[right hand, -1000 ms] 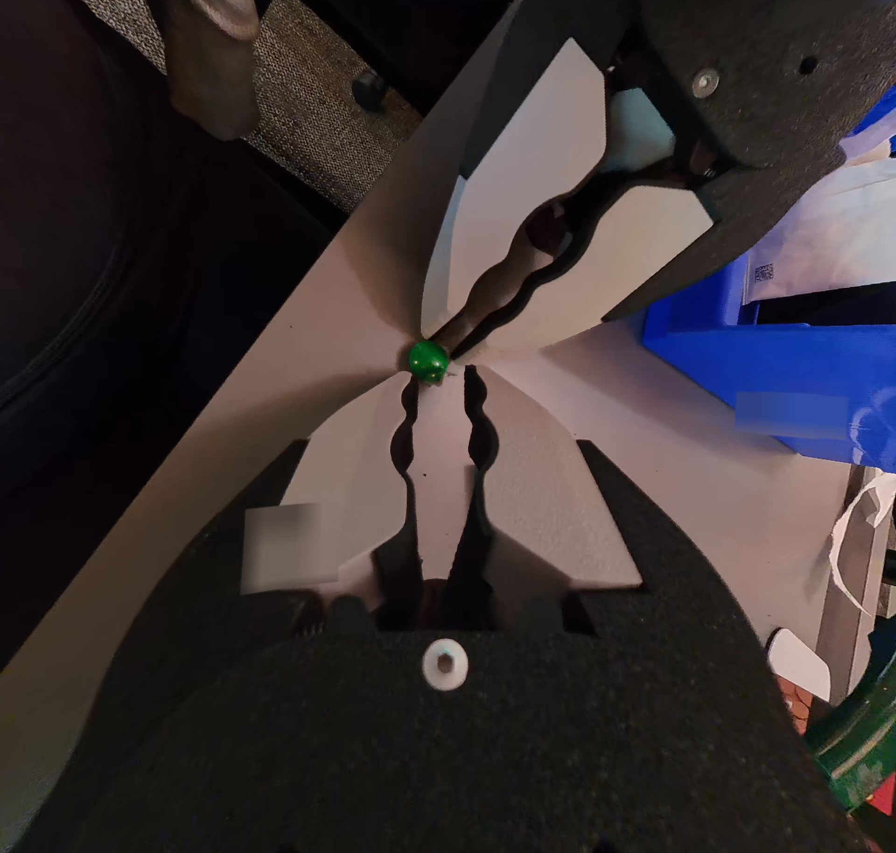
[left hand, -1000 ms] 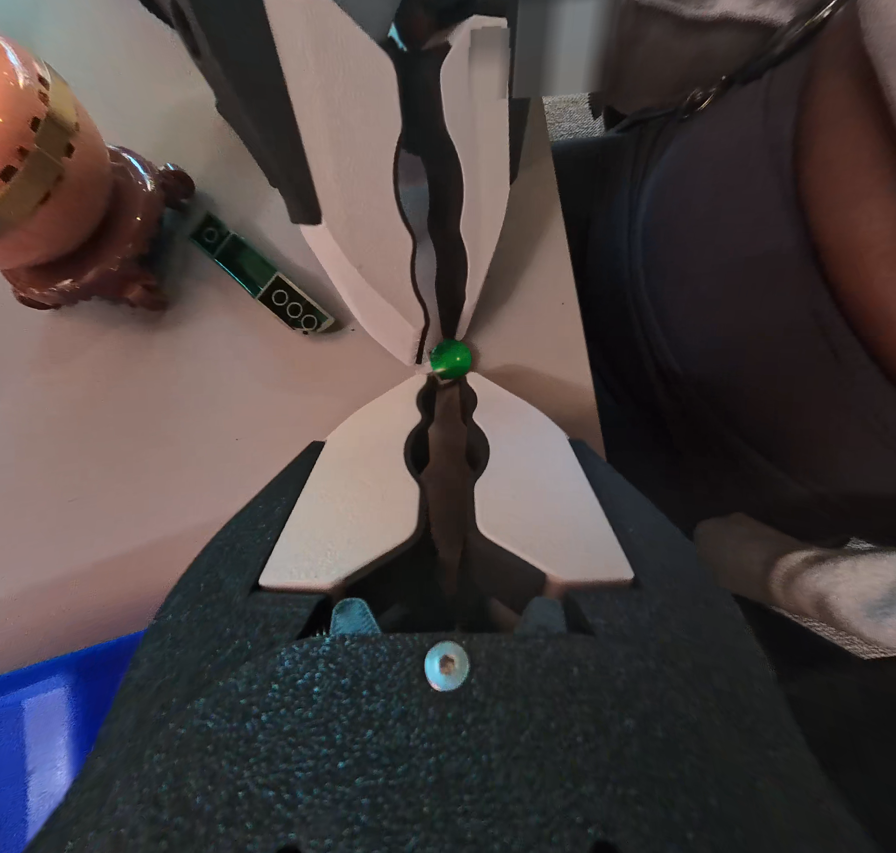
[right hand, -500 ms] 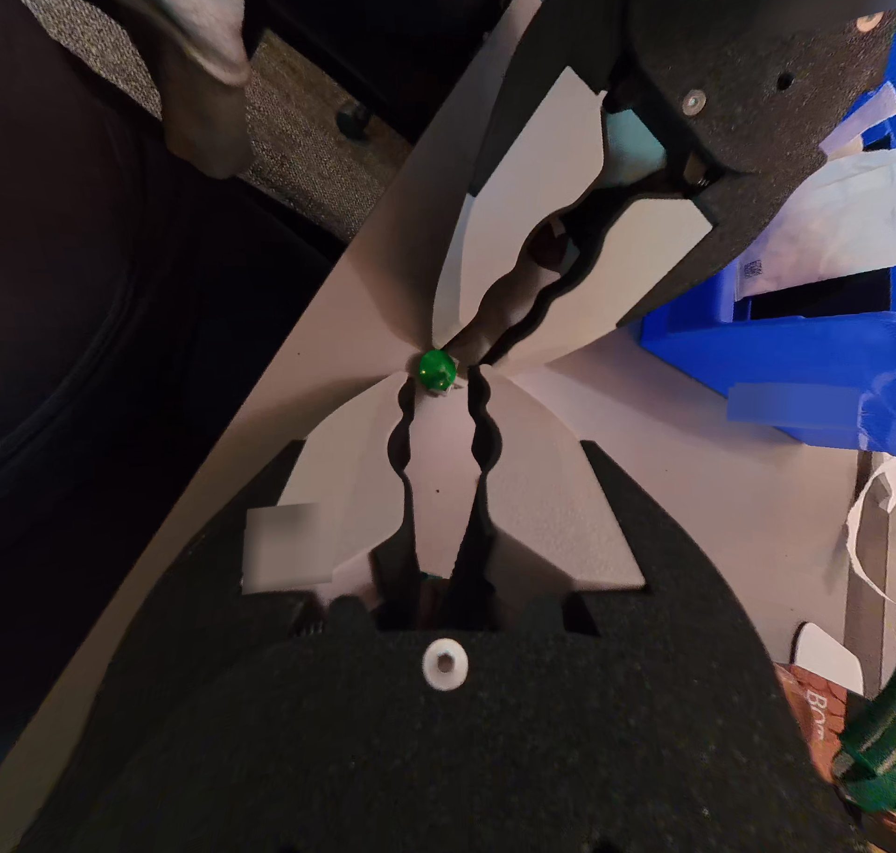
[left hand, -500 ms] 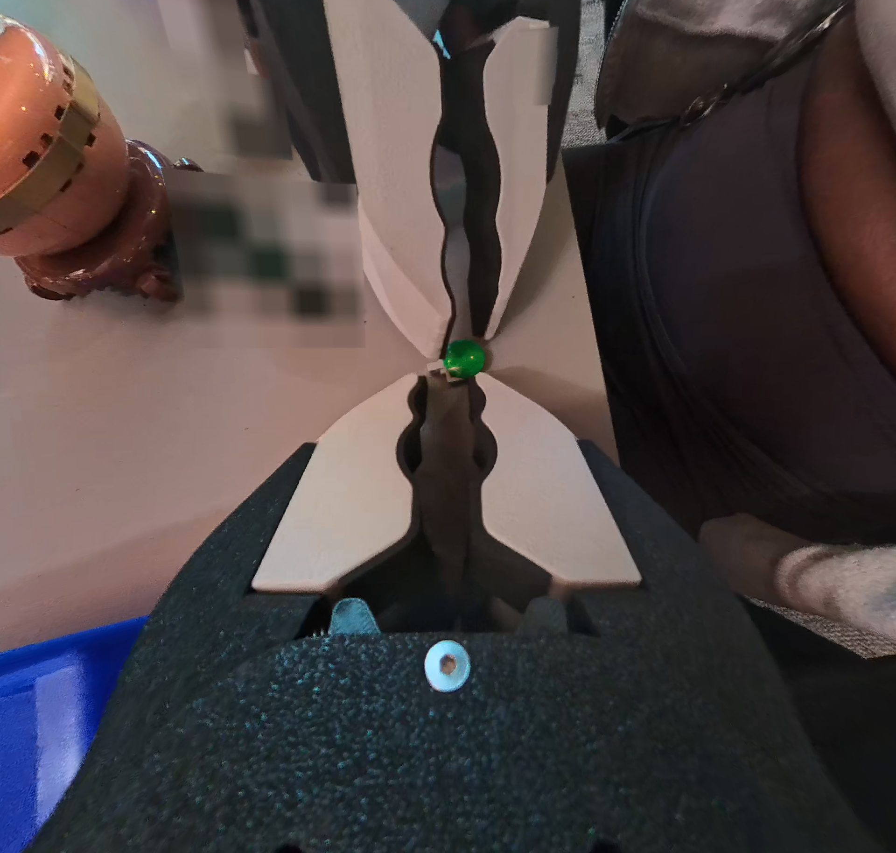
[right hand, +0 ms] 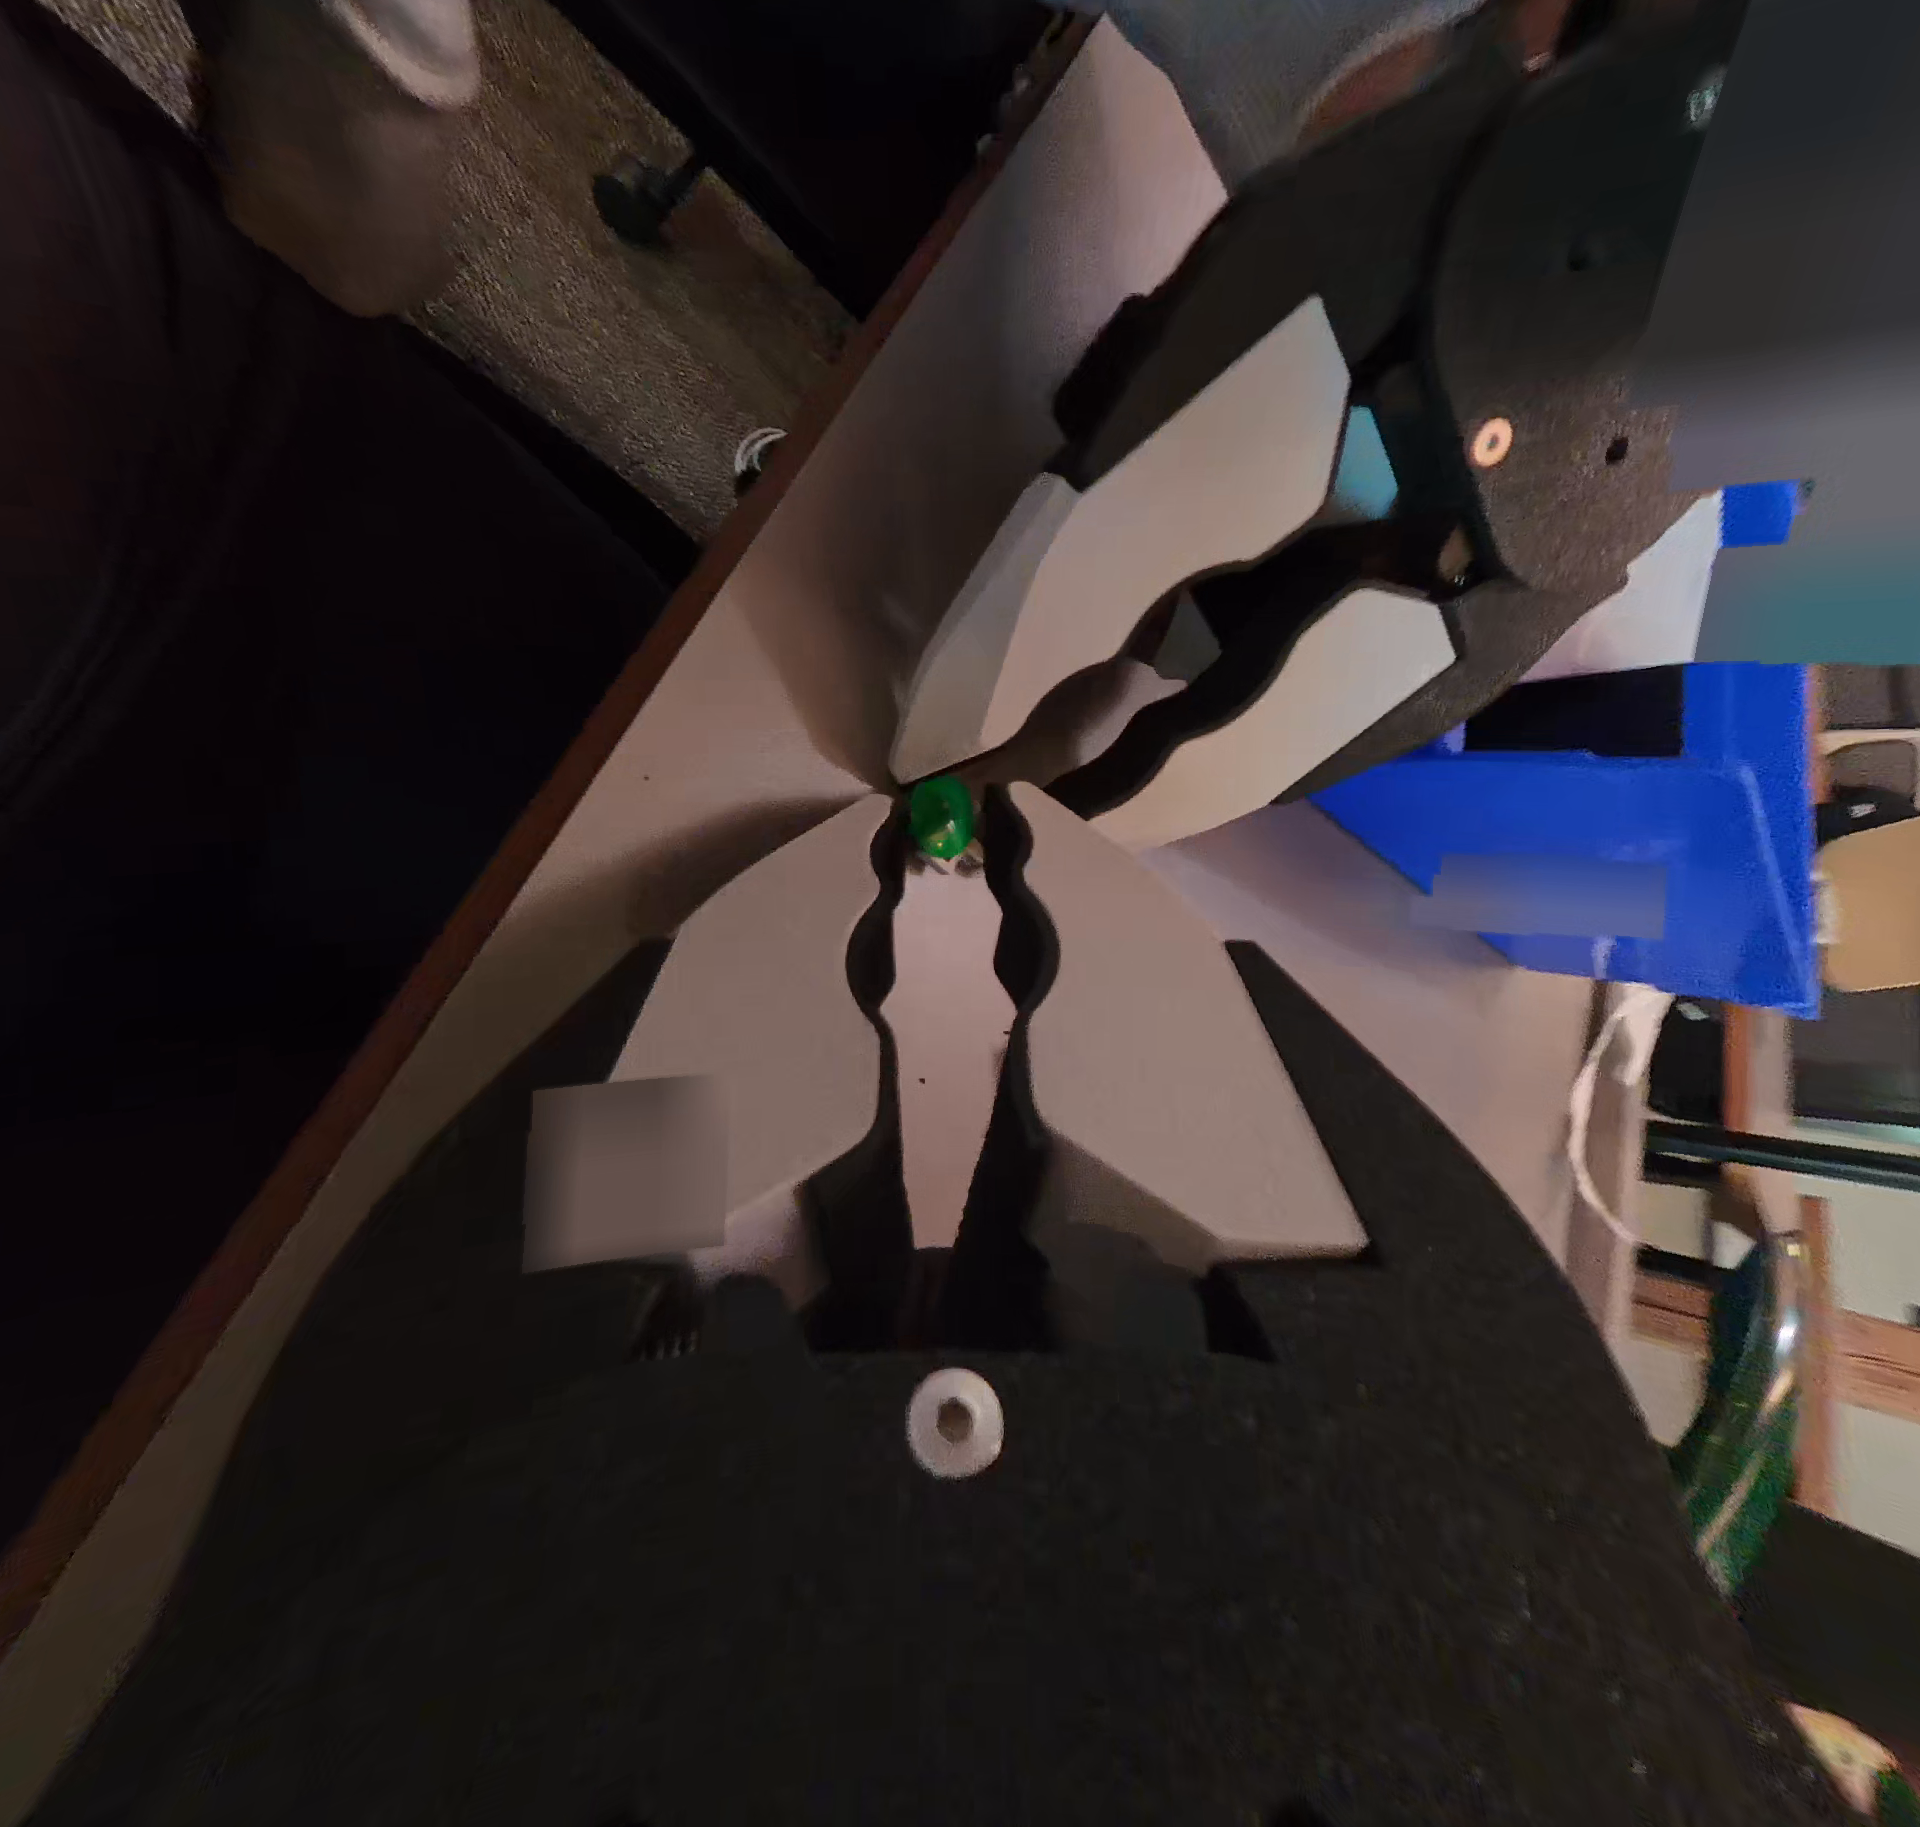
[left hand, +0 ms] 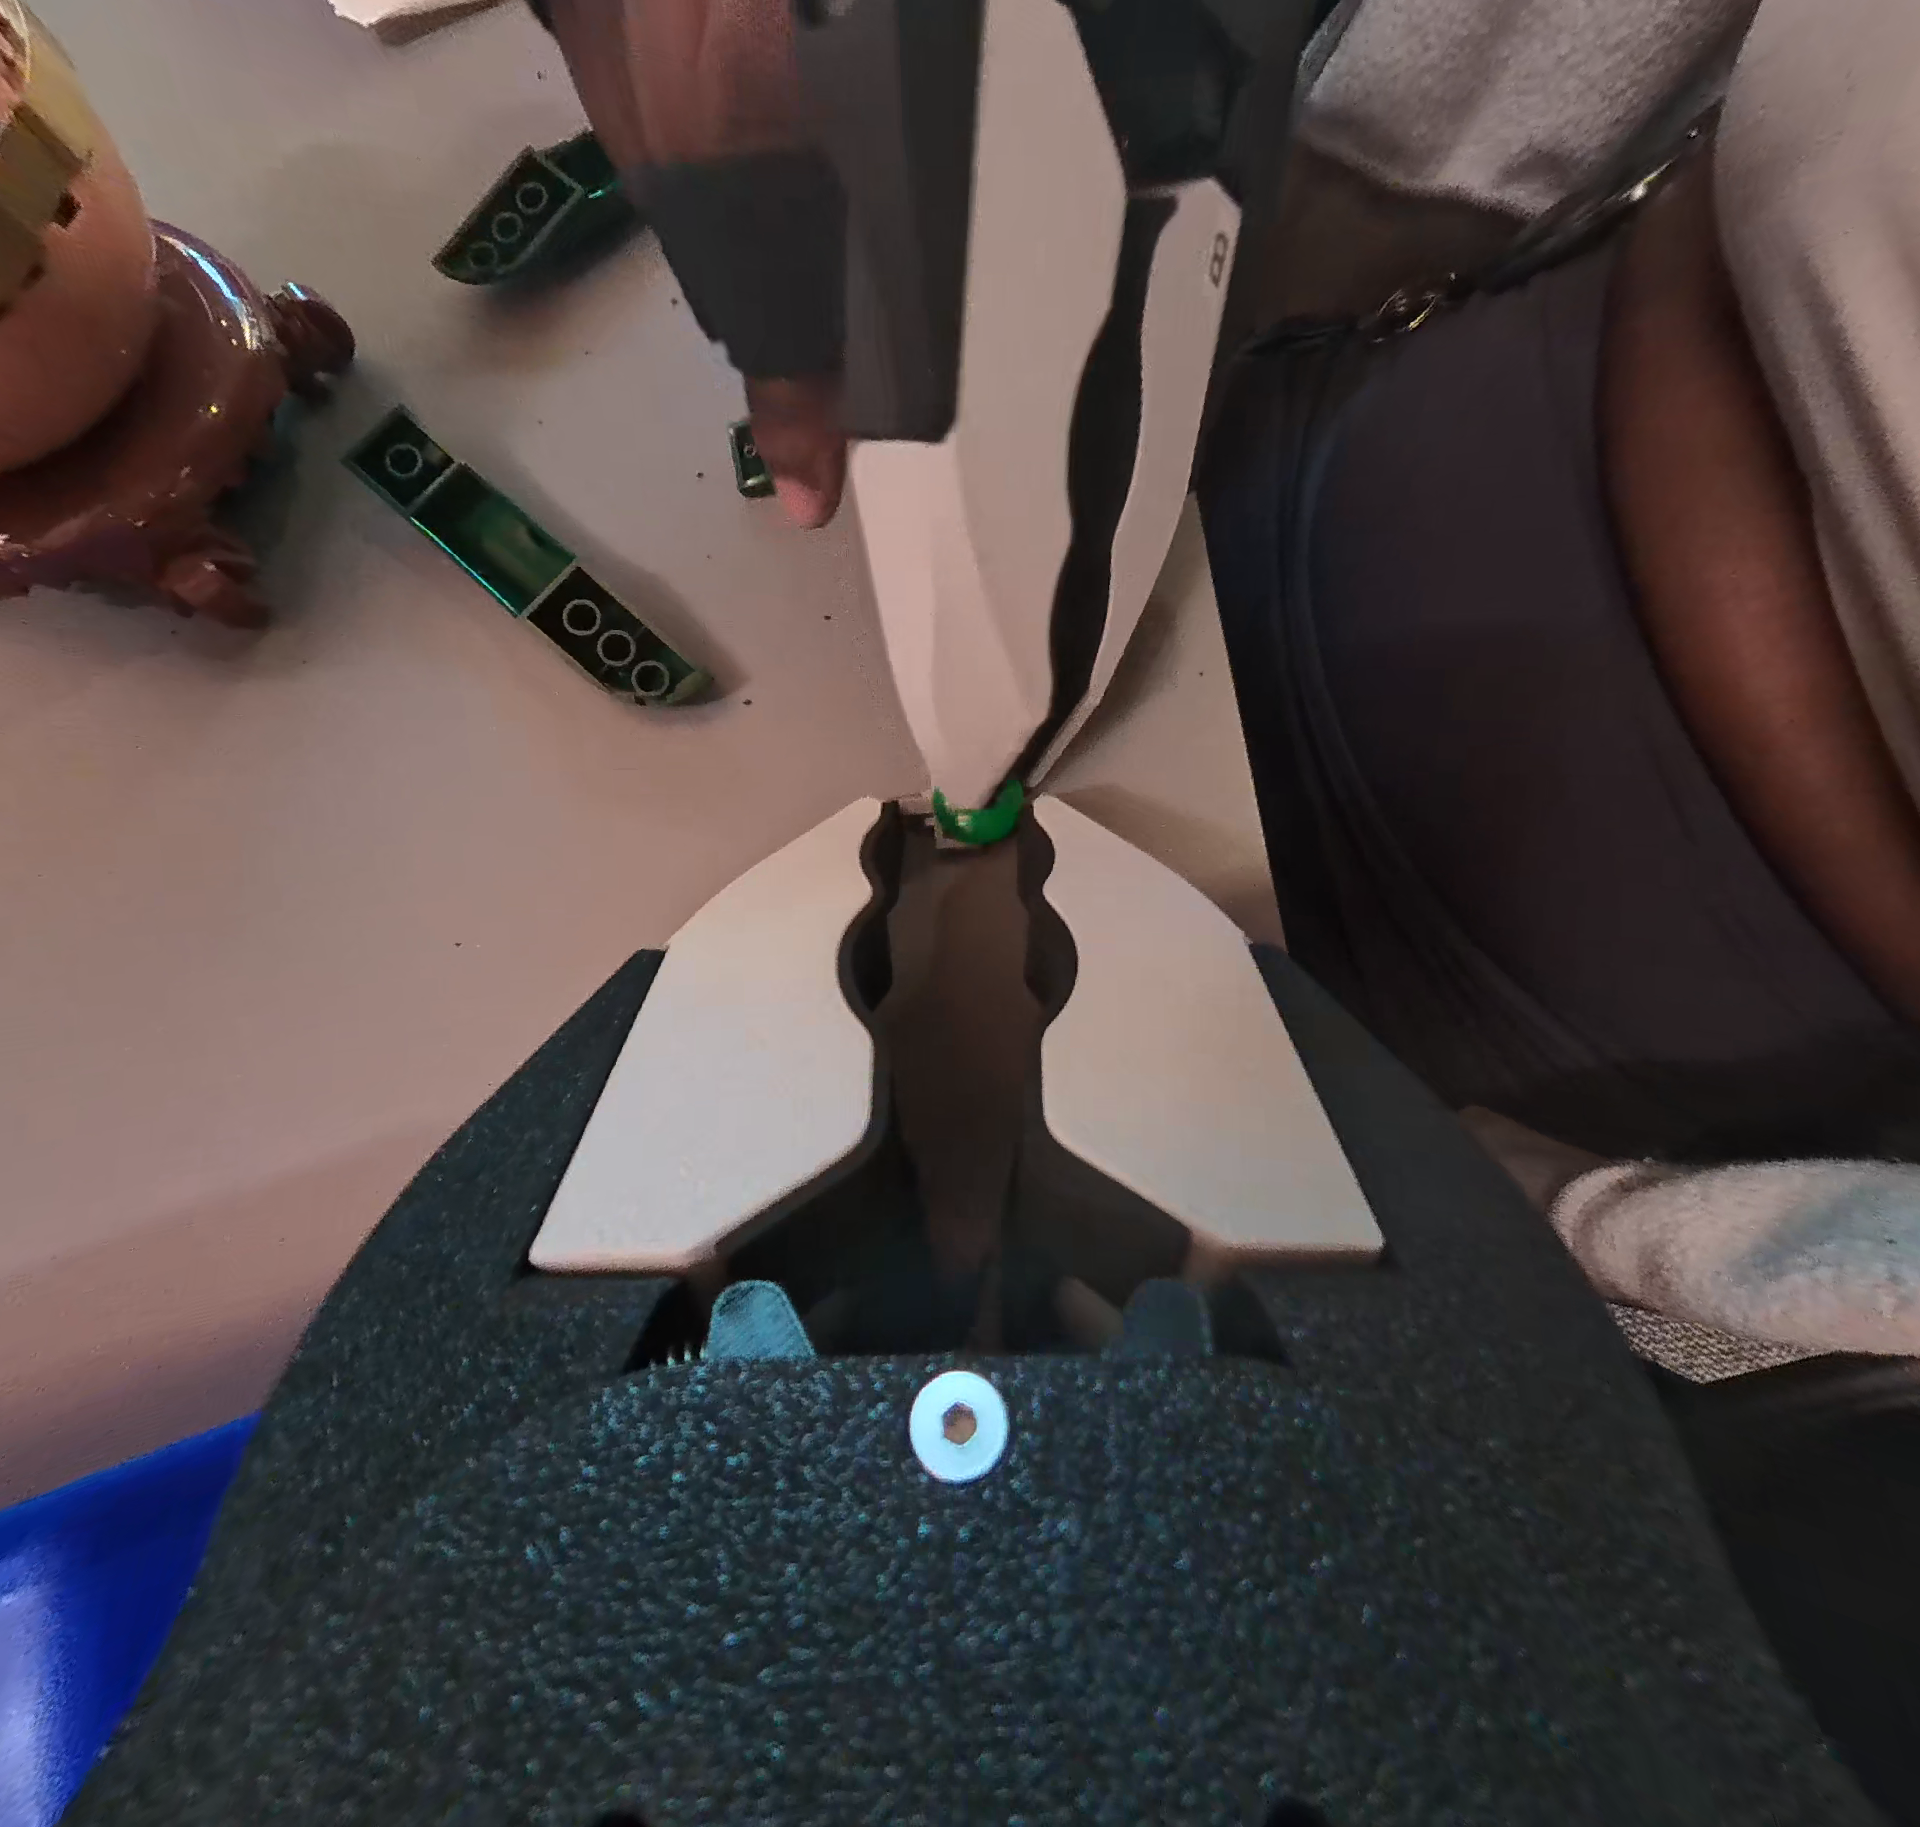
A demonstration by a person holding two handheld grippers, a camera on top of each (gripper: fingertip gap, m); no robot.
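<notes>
Two handheld grippers are meeting tip to tip just above a pale desk [left hand: 312,946], near its front edge, with a small green bead [left hand: 975,813] caught between them. The left gripper [left hand: 961,827] is showing a narrow gap between its white fingers, and the bead, together with a tiny pale piece beside it, is sitting right at the fingertips; whether the fingers are actually pinching it cannot be told. The right gripper [right hand: 940,821] is likewise parted only slightly, with the bead lying between its two tips and touching them. In the left wrist view, the right gripper is reaching in from above, its fingers almost shut around the bead, and a person's hand [left hand: 727,167] is gripping its black body. Farther left on the desk, two dark green toy bricks [left hand: 525,556] are lying beside a glossy maroon figure [left hand: 125,427]. A blue bin [right hand: 1621,842] is standing on the desk behind the left gripper in the right wrist view.
</notes>
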